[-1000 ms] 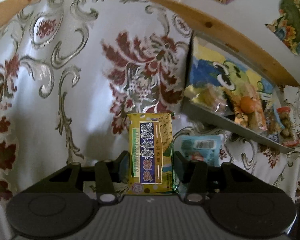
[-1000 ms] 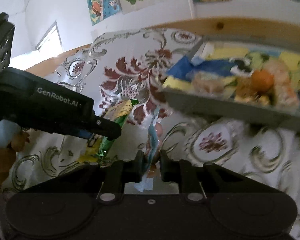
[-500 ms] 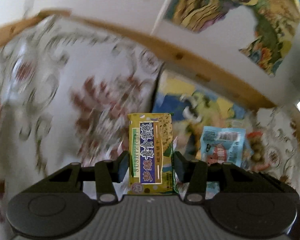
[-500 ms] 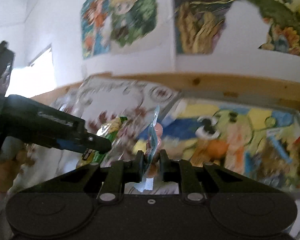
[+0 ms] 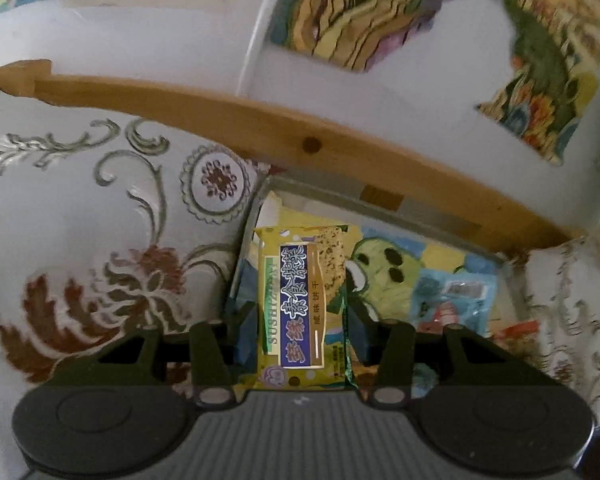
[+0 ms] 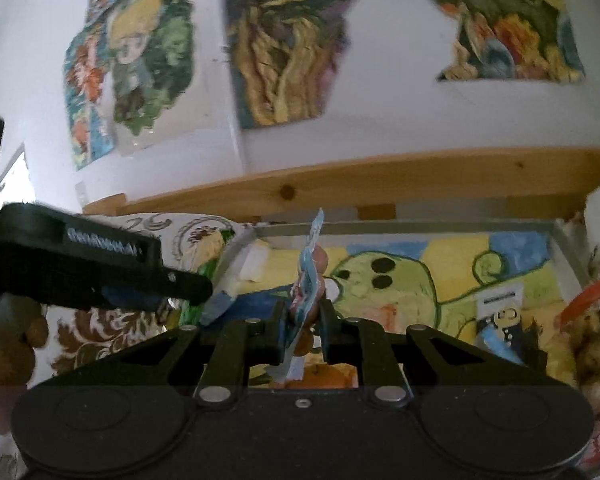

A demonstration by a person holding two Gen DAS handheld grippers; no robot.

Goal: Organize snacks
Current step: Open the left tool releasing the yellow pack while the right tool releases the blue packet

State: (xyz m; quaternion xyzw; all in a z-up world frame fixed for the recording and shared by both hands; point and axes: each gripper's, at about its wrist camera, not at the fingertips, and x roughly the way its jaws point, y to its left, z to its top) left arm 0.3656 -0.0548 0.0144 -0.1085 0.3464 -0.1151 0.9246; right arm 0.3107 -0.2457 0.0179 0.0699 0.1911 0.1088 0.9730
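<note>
The left claw (image 5: 302,326) was clamped on a yellow packet (image 5: 302,304), its fingers closed only as far as the packet's width, one pad against each long edge. The packet stood upright between them, face to the camera. Its dark blue centre panel carried gold Chinese characters, and a green strip on its left edge read "SUSHIZ…", the rest blurred. A speckled cracker was pictured near the packet's top right corner.

The right claw (image 6: 302,326) was pinched nearly together on a thin blue packet (image 6: 306,280), held edge-on and upright, with pinkish round contents bulging at its right side. No print on it could be read from that angle. In the right wrist view the left claw's black arm (image 6: 100,268) reached in from the left of the tray, with white lettering on it too blurred to read.

Both packets hung over the near part of a shallow metal tray (image 5: 380,204). Its floor was lined with a cartoon picture of a green creature (image 6: 380,284) on yellow and blue. Other snacks lay at the tray's right end, among them a light blue bag (image 5: 456,300) and a packet with red (image 6: 584,296).

The tray sat on a white floral cloth (image 5: 100,220) covering the surface. Past the tray's far rim ran a wooden rail (image 5: 312,144), and beyond that a white wall with colourful pictures (image 6: 284,40).
</note>
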